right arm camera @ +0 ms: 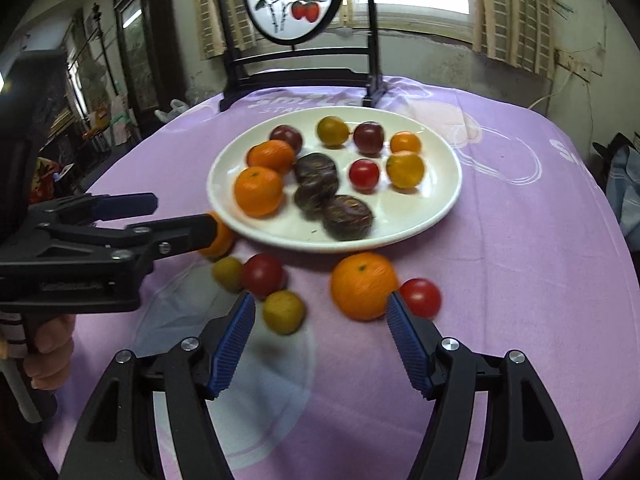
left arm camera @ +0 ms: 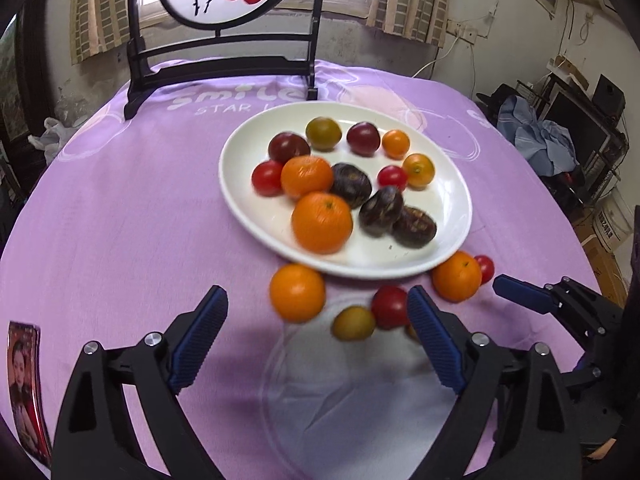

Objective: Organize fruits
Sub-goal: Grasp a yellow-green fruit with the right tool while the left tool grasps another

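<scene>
Mid-sort: I saw white plate [right arm camera: 424, 222] mostly loaded, six fruits loose on tabletop [right arm camera: 520, 264] near its near rim. Left gripper [left arm camera: 318, 318] fingers wide apart, empty. Right gripper [right arm camera: 320, 310] fingers parted, empty, just short of orange [right arm camera: 362, 285]. Next, I judged: advance, straddle, close.

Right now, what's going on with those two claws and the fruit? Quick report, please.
Left gripper open, empty. Right gripper open, empty. White plate part loaded; six fruits remain on the purple cloth, including an orange. Nothing blocking.
</scene>
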### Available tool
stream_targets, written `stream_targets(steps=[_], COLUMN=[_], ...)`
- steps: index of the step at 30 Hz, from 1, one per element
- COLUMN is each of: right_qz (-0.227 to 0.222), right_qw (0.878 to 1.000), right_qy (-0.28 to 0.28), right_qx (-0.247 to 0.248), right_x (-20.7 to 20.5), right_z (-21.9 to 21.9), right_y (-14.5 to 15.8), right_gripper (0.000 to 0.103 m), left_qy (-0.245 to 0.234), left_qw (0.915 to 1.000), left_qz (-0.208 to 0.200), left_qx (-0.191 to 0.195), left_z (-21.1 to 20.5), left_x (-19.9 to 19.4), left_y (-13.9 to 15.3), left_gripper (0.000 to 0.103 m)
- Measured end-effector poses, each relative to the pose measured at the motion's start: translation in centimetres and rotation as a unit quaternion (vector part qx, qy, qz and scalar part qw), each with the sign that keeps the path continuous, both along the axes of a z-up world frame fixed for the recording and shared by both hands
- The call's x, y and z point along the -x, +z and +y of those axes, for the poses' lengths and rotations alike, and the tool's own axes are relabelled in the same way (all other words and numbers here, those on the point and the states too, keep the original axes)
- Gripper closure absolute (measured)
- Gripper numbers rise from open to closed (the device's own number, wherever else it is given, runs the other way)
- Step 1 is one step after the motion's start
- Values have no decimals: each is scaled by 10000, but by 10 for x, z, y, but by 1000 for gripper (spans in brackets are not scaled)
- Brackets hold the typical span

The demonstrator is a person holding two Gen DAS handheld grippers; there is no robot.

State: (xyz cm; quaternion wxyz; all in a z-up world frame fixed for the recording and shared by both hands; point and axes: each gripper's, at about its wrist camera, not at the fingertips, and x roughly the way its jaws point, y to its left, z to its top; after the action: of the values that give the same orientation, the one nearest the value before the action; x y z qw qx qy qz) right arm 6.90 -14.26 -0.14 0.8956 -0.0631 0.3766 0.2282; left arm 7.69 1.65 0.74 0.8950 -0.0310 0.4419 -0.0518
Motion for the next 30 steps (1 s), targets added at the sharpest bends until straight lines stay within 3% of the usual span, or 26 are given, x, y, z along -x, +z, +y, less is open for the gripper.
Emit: stream_targets(steps=[6, 10, 17, 20, 24, 30], right_qz=[98, 154, 166, 184, 114, 230], right_qw=[9999, 9991, 9972, 9969, 9966, 9987], right_qy=[72, 175, 77, 94, -20, -105], right_qx=[59, 360, 719, 760, 820, 443], right_x=[13, 13, -1, -7, -10, -5], right_z=[9, 25, 41, 48, 52, 33], right_y=[-12, -22, -31, -30, -28, -22], right_gripper=[34, 48, 48, 57, 77, 77], left_qy=[80, 185, 304, 376, 353, 117], left_qw=[10000, 9998, 9995, 9992, 9990, 9995], left_qz=[7, -84, -10, -41, 104, 159], left_qx=[3, -92, 74, 133, 269, 228], left_z=[14, 24, 39, 45, 47, 35], left_x=[16, 19, 11, 10, 9, 11], left_y=[-10, -15, -13, -11, -15, -17], left_gripper=[14, 14, 14, 14, 14, 14])
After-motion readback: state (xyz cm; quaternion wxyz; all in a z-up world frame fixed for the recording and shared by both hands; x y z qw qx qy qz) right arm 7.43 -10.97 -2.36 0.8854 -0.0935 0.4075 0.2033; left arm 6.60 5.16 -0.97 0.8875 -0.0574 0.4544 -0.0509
